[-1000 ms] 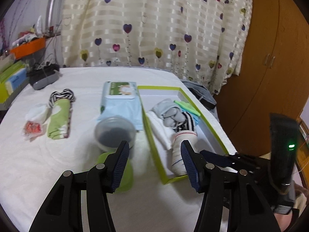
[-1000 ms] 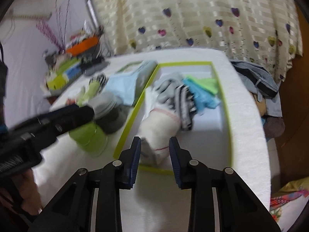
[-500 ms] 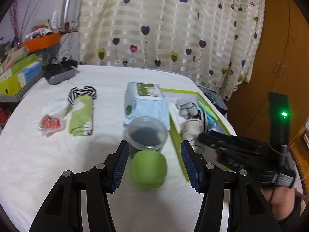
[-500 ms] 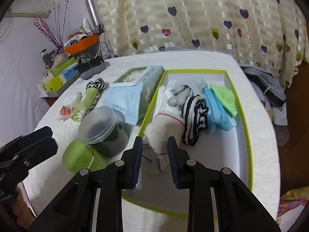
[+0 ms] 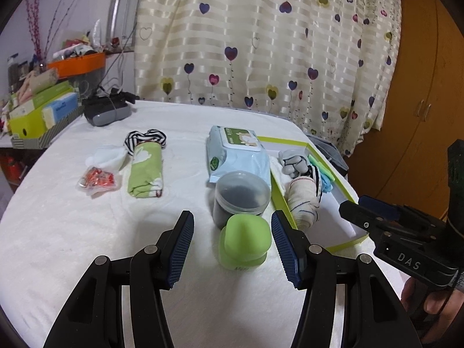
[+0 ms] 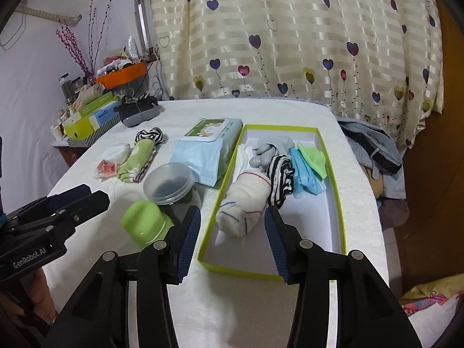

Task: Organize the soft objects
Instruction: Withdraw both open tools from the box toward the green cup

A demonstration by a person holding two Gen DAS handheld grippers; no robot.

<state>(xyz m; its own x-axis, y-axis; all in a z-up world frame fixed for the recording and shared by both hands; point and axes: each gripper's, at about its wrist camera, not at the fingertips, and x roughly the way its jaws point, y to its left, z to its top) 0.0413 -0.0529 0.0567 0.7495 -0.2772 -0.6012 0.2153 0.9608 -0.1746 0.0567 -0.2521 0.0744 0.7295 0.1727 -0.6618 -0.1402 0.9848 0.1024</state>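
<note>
Right hand-held gripper (image 6: 232,232): jaws just opened, empty, above the white rolled sock (image 6: 243,203) lying in the green-edged box (image 6: 336,203). Left hand-held gripper (image 5: 232,246) open, empty. Green rolled cloth (image 5: 145,171) waits on the surface: light, soft; pinch mid-roll.

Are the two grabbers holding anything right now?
No. The left gripper is open, with nothing gripped. The right gripper has just been opening; the white sock lies free in the box.

Lime-rimmed box (image 6: 336,179), white sock (image 6: 245,200) with red and blue lines, cream curtain (image 6: 290,37) with hearts.
</note>
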